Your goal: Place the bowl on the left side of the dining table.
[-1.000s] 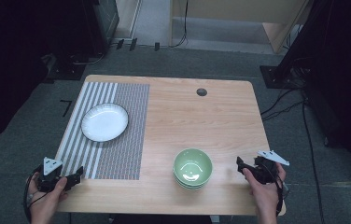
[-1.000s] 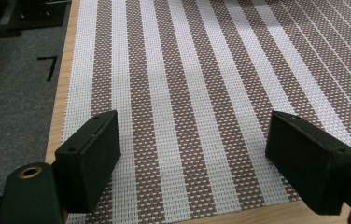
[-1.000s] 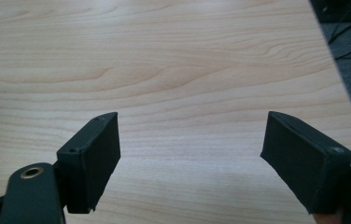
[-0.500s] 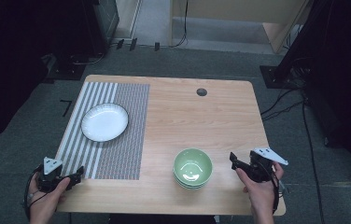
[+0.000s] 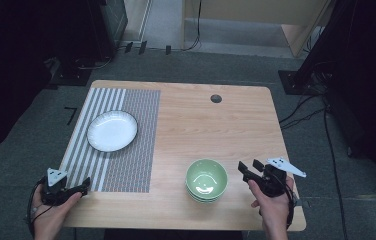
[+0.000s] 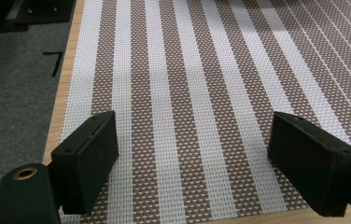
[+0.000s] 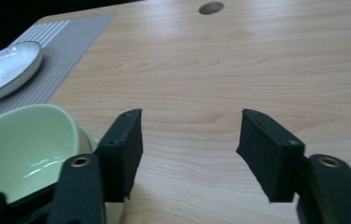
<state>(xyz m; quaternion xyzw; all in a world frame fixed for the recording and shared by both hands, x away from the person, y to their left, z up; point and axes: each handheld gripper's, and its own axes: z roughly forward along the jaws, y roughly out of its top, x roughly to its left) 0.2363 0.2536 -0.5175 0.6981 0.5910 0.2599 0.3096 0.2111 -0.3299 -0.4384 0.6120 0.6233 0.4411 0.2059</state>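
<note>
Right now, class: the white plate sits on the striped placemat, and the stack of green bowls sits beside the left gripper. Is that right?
Not quite. The stack of green bowls sits beside the right gripper, as the high view shows. The white plate does sit on the striped placemat.

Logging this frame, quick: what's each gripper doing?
Left gripper: open, empty, over the striped placemat.
Right gripper: open, empty, beside the green bowls.

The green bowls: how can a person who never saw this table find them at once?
On the wooden table, look at its near edge, right of the striped placemat. The green bowls stand stacked on bare wood beside the right gripper; the white plate lies flat on the mat.
</note>
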